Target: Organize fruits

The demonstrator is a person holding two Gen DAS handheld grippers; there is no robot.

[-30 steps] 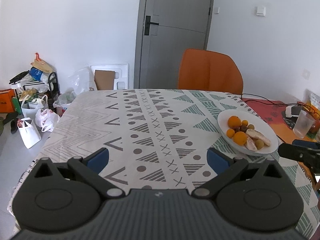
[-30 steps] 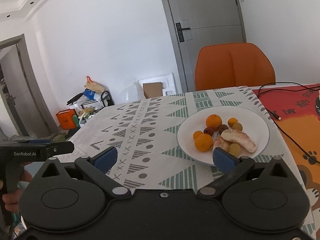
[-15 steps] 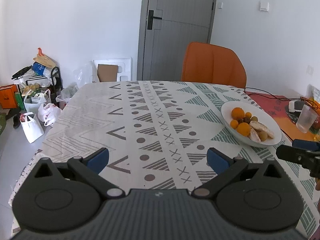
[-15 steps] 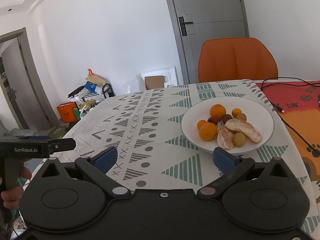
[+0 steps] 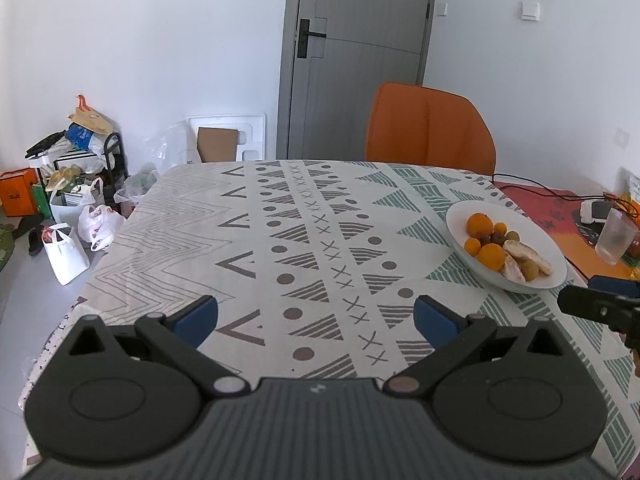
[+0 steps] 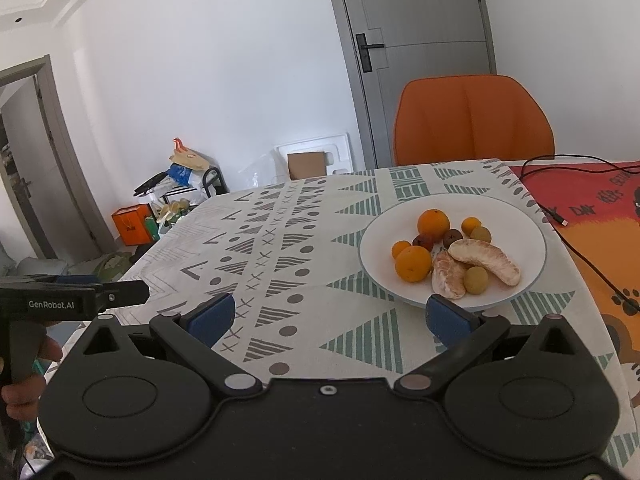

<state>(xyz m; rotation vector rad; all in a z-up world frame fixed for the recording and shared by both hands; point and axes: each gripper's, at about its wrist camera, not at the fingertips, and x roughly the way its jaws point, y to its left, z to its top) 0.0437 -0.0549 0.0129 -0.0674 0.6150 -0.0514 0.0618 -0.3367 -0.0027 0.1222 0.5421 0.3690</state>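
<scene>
Both grippers hang low over the near edge of the worktop (image 5: 320,216), and all the fruit sits together in the white plate (image 6: 520,216). Left gripper (image 5: 316,316): jaws spread wide, nothing between them, only patterned cloth beyond, with the plate well off to its right. Right gripper (image 6: 330,314): jaws equally wide apart and empty, its right fingertip just short of the plate's near rim.

On the plate: a big orange (image 6: 433,224) at the far side, a second one (image 6: 413,264) at the near left, and two small tangerines, one by each orange. Two dark little fruits sit in the middle, two yellow-green ones to the right and front, and two peeled pale citrus segments (image 6: 484,262) lie across the near right.

This fits either a mixed heap waiting to be sorted or fruit already gathered in one dish; the frames won't settle which.

If a pick comes, I'd judge the right gripper better placed. The round fruit will roll, so close across the widest part from above. The peeled segments look soft and sticky, so squeeze gently. Everything is packed touching, so watch for nudging neighbours over the shallow rim.
</scene>
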